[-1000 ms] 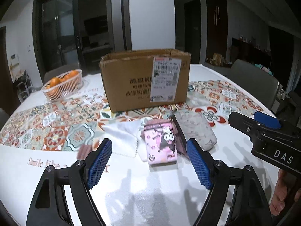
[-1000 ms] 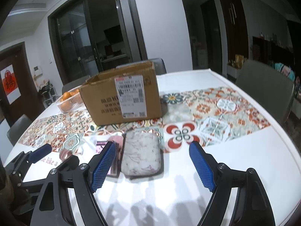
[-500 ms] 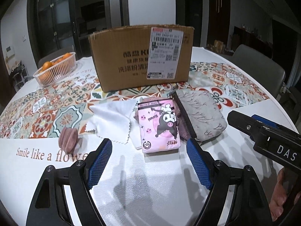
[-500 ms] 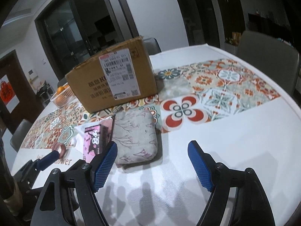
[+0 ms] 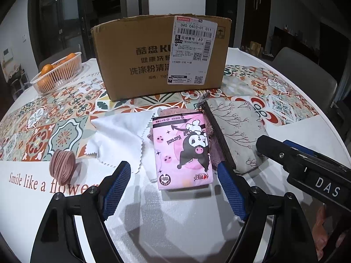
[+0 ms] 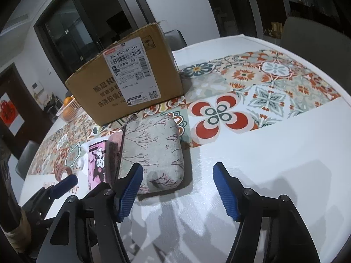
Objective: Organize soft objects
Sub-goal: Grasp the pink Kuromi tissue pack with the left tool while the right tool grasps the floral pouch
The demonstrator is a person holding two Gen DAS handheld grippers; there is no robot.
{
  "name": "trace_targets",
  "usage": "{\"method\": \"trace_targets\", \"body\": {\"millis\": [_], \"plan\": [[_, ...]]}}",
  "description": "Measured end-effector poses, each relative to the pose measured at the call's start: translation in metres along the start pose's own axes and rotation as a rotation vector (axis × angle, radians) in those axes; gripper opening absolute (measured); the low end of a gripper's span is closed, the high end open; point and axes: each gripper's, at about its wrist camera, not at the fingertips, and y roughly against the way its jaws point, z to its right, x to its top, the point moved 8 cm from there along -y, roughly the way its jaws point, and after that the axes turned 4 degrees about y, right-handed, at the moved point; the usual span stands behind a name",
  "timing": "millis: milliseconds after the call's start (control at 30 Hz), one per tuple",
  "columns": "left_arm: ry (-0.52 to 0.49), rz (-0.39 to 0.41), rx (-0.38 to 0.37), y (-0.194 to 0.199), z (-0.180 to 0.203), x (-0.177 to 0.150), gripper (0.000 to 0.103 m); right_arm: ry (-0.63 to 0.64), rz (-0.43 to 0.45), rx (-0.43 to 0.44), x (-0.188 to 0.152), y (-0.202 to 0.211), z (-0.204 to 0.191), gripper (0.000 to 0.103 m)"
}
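Behind pouch [image 6: 153, 151], cardboard box [image 5: 162, 59], orange basket [image 5: 58, 73]

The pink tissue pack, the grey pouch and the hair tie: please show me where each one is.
pink tissue pack [image 5: 183, 151]: left wrist view, on the cartoon print.
grey pouch [image 6: 153, 151]: right wrist view, on the branch-patterned top.
hair tie [image 5: 62, 167]: left wrist view, on the coiled ring.

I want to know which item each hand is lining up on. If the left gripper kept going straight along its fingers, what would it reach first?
Most likely the pink tissue pack: it lies centred just ahead of the open left gripper, before the cardboard box. Depth is unclear, so the fingers could meet the table first.
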Motion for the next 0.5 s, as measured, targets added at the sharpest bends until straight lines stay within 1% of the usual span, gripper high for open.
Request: {"method": "trace_targets", "body": {"millis": [233,367,500], "plan": [[0.001,-0.011,0.002,-0.009,-0.002,0.002,0.081,-0.013,-0.028,0.016,-0.002,-0.013,-0.002,0.064],[-0.002,-0.018,-0.002,-0.013,-0.001,0.003,0.08,-0.01,-0.042,0.027,-0.004,-0.018,-0.005,0.06],[-0.012,-0.027,-0.009,-0.017,0.001,0.002,0.071,0.003,-0.042,0.031,-0.004,-0.02,-0.008,0.057]]}}
